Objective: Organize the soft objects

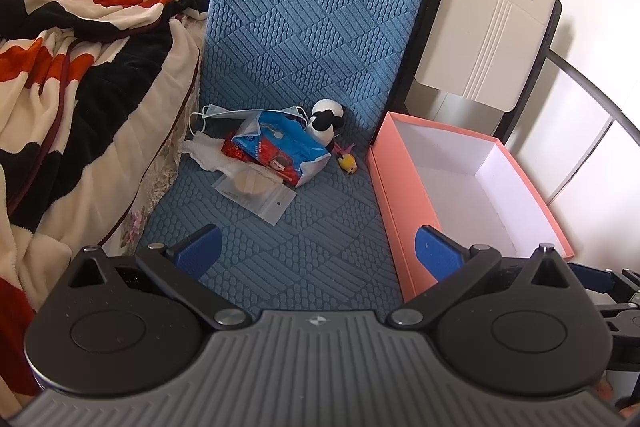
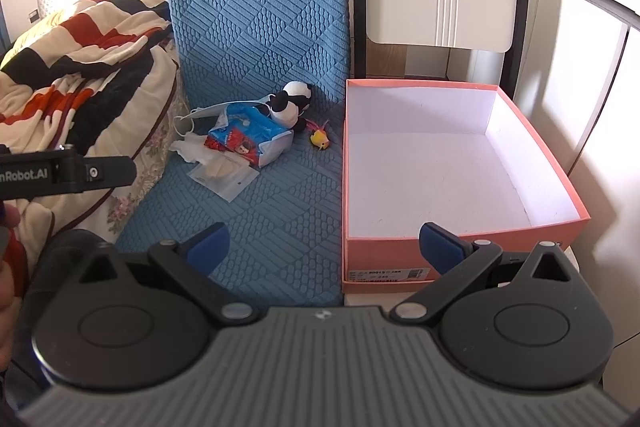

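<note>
Both my left gripper [image 1: 318,247] and right gripper [image 2: 324,245] hang with fingers spread wide, holding nothing. The soft things, a plush panda [image 2: 290,103], tissue pack [image 2: 250,139] and face mask [image 1: 224,115], lie heaped left of the empty pink box [image 2: 346,163]. Nothing is packed yet; next I judge I should reach for the heap.

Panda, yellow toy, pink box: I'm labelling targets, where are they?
Panda [image 1: 325,121]: left wrist view, on its white belly.
Yellow toy [image 2: 320,138]: right wrist view, on its body.
Pink box [image 2: 384,251]: right wrist view, on its near wall.
</note>
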Action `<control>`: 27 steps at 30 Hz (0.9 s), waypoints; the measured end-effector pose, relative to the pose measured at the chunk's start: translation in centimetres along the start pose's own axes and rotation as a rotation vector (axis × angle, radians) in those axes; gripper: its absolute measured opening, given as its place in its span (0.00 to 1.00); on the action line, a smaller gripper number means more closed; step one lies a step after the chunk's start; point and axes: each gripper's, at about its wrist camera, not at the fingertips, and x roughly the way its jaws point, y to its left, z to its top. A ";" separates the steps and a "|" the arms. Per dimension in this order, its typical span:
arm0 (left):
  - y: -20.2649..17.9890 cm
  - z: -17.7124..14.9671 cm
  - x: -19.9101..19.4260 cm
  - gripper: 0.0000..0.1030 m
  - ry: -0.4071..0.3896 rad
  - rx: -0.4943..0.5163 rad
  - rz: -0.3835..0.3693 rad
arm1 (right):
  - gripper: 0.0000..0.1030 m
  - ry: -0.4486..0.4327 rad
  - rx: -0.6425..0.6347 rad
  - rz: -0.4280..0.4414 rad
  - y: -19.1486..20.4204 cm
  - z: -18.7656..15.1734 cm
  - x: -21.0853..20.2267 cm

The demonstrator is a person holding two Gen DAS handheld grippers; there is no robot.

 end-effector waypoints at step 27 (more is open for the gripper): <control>1.4 -0.8 3.1 1.00 0.028 -0.019 0.049 | 1.00 0.017 0.001 0.030 -0.1 -0.2 1.6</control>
